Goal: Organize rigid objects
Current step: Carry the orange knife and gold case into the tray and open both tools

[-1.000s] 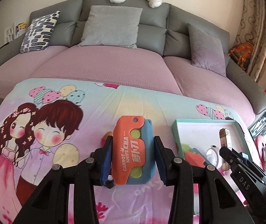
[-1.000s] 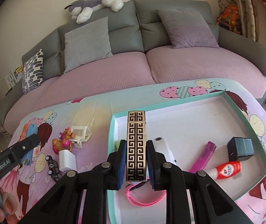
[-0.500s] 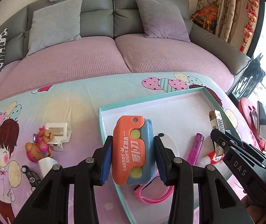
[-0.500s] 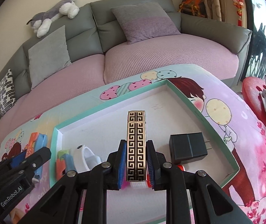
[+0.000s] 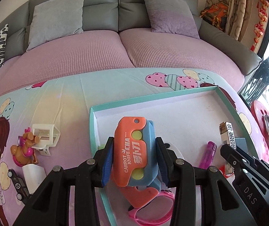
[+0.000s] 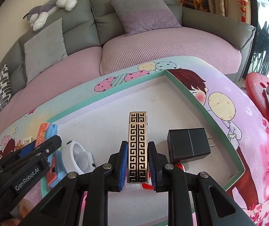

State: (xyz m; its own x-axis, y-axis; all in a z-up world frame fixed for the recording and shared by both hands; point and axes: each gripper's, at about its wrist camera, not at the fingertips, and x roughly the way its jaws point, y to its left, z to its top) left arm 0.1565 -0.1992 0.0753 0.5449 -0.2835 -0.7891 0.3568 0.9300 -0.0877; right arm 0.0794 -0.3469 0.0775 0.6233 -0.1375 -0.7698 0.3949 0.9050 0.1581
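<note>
My left gripper (image 5: 134,162) is shut on an orange and blue carrot knife toy (image 5: 134,154), held over the left end of the teal-rimmed white tray (image 5: 153,98). My right gripper (image 6: 137,162) is shut on a gold and black patterned lighter (image 6: 137,143), held over the tray's (image 6: 200,101) middle. In the right wrist view the left gripper (image 6: 27,162) and its toy (image 6: 44,131) show at the left. In the left wrist view the right gripper (image 5: 247,171) and lighter (image 5: 227,131) show at the right.
In the tray lie a black charger (image 6: 189,145), a white ring-shaped piece (image 6: 79,156), a purple lighter (image 5: 208,154), a pink band (image 5: 153,212) and another orange toy (image 5: 142,195). Left of the tray lie a white clip (image 5: 44,135), a toy dog (image 5: 25,148), a white adapter (image 5: 33,177) and a black toy car (image 5: 18,184). A sofa (image 5: 115,52) stands behind.
Both grippers have swung right over the tray with their objects still held. The left gripper moved from the cartoon cloth to the tray's left end; the right moved further along the tray.
</note>
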